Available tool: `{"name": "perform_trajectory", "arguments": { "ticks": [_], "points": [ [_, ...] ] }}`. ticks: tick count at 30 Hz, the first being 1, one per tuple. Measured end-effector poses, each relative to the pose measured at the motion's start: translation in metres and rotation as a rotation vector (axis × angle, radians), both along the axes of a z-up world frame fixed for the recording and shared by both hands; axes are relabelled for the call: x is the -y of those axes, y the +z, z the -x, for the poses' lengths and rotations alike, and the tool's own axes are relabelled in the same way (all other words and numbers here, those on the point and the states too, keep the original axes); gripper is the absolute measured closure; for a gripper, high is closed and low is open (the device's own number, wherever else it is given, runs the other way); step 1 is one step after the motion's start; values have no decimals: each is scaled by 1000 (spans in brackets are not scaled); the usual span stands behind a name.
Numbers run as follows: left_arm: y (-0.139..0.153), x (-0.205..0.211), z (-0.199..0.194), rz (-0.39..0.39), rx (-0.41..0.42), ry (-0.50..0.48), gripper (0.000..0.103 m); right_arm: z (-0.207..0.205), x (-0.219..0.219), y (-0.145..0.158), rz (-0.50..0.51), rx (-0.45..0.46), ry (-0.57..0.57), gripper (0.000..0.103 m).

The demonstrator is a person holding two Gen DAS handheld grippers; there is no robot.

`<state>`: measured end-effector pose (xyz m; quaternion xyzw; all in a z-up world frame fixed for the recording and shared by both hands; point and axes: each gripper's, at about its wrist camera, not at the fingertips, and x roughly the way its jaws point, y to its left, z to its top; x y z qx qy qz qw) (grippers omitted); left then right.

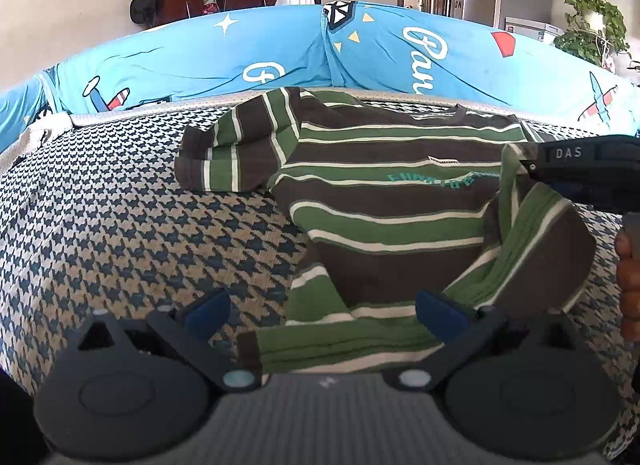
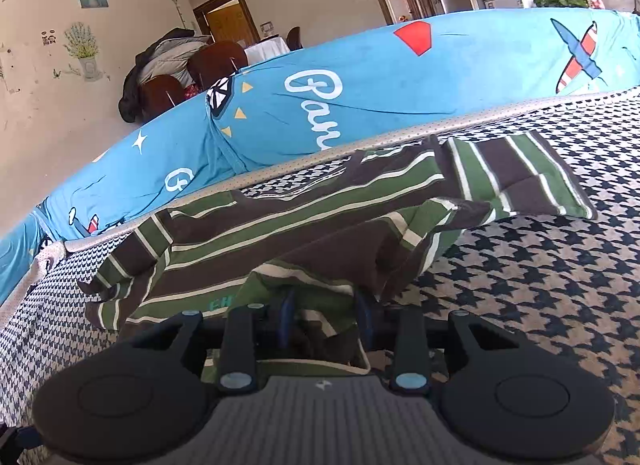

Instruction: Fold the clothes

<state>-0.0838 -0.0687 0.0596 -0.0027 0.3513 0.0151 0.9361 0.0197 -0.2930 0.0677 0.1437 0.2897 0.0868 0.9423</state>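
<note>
Left gripper (image 1: 324, 315): nearest the left wrist camera, at 6 o'clock; jaws spread wide, pads clear of the cloth, holding nothing. The hem merely lies between them.
Right gripper (image 2: 325, 319): jaws partly closed with a bunch of striped cloth between the pads; it appears to be gripped and lifted. Seen from the left wrist camera, this gripper enters at 3 o'clock with fabric draped from its tip.
Striped shirt (image 1: 384, 201): green, brown and white; spread on the houndstooth bed cover (image 1: 120, 225), neck toward 12 o'clock, one sleeve (image 1: 228, 153) out flat at 10 o'clock.
Raised side (image 1: 532, 249): arched over the body at 4 o'clock, judged to be carried inward for a lengthwise fold.
Blue quilt (image 1: 280, 53): banked along the far edge at 12 o'clock, just beyond the collar.
Reason for placement: the open gripper waits at the hem, probably to pin or take it next.
Risk: the lifted flap could land creased.
</note>
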Motion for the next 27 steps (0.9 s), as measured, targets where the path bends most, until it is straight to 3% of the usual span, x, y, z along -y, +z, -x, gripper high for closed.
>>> {"name": "perform_trajectory", "arguments": {
  "ticks": [7, 12, 15, 22, 27],
  "points": [
    [-1, -2, -5, 17, 3, 29, 0, -25, -23, -11, 21, -24, 61, 64],
    [-2, -1, -8, 23, 2, 31, 0, -32, -40, -13, 110, -7, 82, 50],
    [-5, 0, -11, 23, -10, 23, 0, -32, -43, -11, 105, -7, 110, 34],
    [-13, 1, -18, 24, -49, 33, 0, -18, -20, 16, -34, 22, 69, 34],
    [-13, 1, -18, 19, -48, 32, 0, 1, -2, 25, -67, 11, 22, 34]
  ]
}}
